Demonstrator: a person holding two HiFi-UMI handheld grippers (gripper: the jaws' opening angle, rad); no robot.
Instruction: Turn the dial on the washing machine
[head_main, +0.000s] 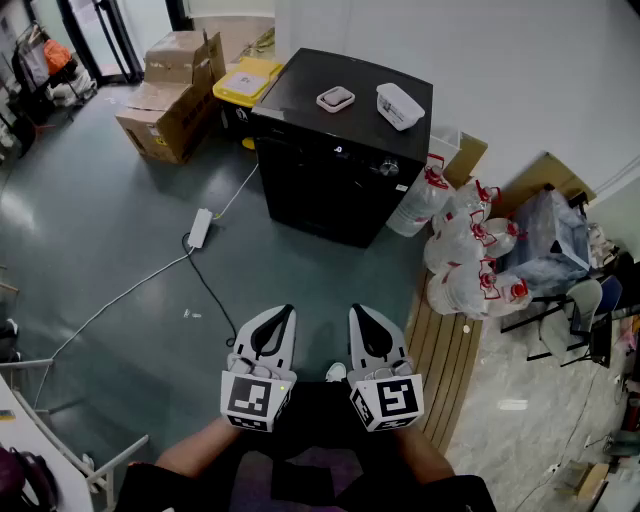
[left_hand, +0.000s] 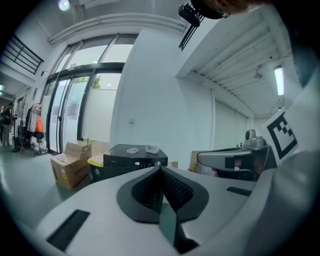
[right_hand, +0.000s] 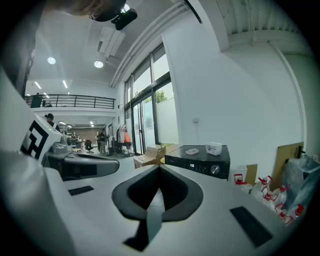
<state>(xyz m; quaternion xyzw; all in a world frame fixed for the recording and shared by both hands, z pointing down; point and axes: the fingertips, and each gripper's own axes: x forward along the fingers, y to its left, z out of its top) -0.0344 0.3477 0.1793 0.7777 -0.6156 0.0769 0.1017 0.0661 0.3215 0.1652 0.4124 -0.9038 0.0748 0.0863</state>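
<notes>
A black washing machine (head_main: 340, 150) stands on the floor ahead, by the white wall. Its round silver dial (head_main: 389, 167) sits at the right end of the front panel, also seen as the dial (right_hand: 215, 169) in the right gripper view. My left gripper (head_main: 287, 312) and right gripper (head_main: 354, 311) hang side by side near my body, well short of the machine. Both are shut with nothing between the jaws. In the left gripper view the machine (left_hand: 134, 162) shows small beyond the shut left gripper (left_hand: 160, 167).
A small white box (head_main: 336, 98) and a white container (head_main: 400, 105) lie on the machine's top. Cardboard boxes (head_main: 170, 95) and a yellow bin (head_main: 248, 82) stand at its left. Several clear jugs (head_main: 470, 250) crowd its right. A power strip (head_main: 201, 227) with cable lies on the floor.
</notes>
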